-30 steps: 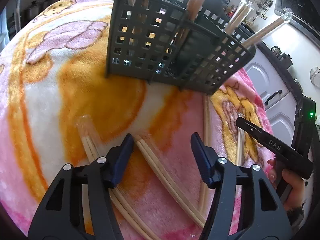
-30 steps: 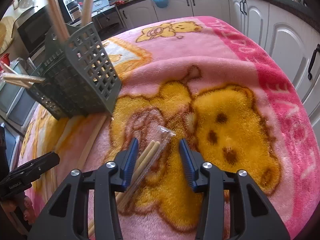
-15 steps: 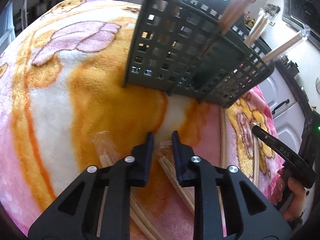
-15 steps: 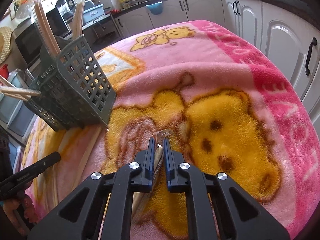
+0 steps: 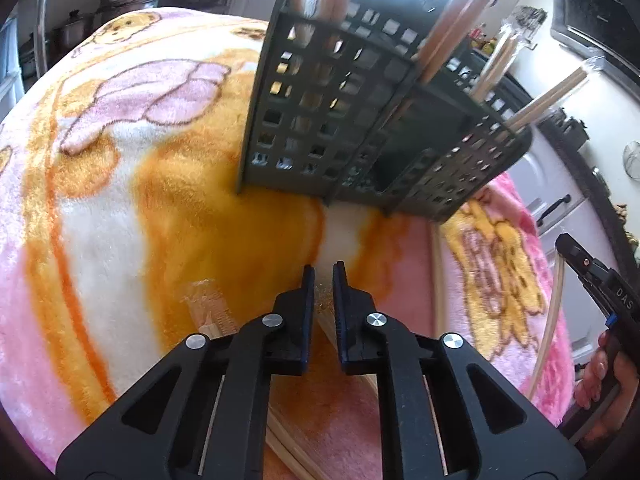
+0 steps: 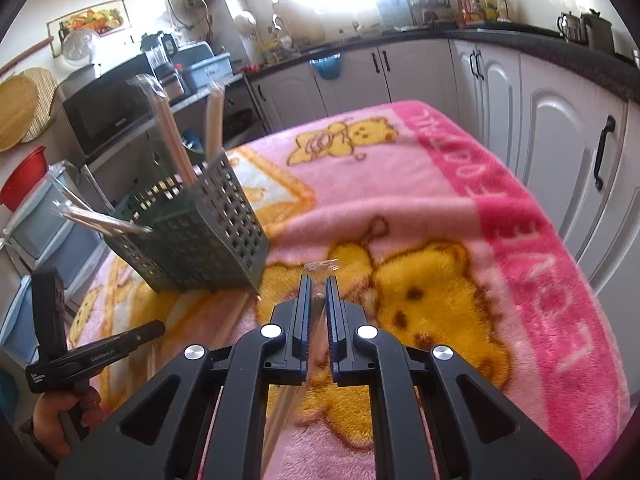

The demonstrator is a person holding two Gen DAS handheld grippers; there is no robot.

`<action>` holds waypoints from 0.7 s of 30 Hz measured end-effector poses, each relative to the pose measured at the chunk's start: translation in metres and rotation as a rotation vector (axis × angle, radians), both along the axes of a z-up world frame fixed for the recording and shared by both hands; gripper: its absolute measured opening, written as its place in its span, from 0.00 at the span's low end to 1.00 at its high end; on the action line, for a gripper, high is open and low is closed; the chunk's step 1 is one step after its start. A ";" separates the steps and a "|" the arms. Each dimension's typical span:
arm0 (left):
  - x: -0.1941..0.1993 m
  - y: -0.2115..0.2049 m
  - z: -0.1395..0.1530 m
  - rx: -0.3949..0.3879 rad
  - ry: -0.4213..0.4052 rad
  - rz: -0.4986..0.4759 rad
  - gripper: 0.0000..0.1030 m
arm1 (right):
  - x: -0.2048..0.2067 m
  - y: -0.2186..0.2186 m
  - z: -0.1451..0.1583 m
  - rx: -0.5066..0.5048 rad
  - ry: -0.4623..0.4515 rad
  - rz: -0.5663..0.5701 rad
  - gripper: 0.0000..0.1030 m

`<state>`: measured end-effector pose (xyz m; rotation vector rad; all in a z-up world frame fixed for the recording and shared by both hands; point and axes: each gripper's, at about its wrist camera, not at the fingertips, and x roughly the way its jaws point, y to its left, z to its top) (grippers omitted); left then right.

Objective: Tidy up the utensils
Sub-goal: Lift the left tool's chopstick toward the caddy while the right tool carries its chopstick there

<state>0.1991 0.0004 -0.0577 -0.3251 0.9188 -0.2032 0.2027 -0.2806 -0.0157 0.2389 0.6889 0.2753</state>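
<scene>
Left gripper: jaws just closed, pinching wrapped chopsticks before caddy | right gripper: likewise pinching its pair; both picks made, ready for the caddy.

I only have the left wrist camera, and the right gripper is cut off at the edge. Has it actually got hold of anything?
Observer: Yes. The right gripper has just been closing its jaws and now pinches a clear-wrapped pair of wooden chopsticks; the wrapper tip sticks out past the fingertips.
Operator: Where's the basket from there?
Observer: The dark grey plastic lattice basket stands ahead and left of those fingertips, apart from them.
</scene>
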 end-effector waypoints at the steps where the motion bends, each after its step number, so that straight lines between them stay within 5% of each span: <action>1: -0.002 0.000 0.003 -0.007 -0.010 -0.006 0.05 | -0.001 0.000 0.003 0.002 -0.007 0.001 0.07; 21: -0.041 -0.035 0.098 -0.071 -0.246 -0.134 0.05 | -0.051 0.007 0.074 -0.040 -0.222 0.041 0.06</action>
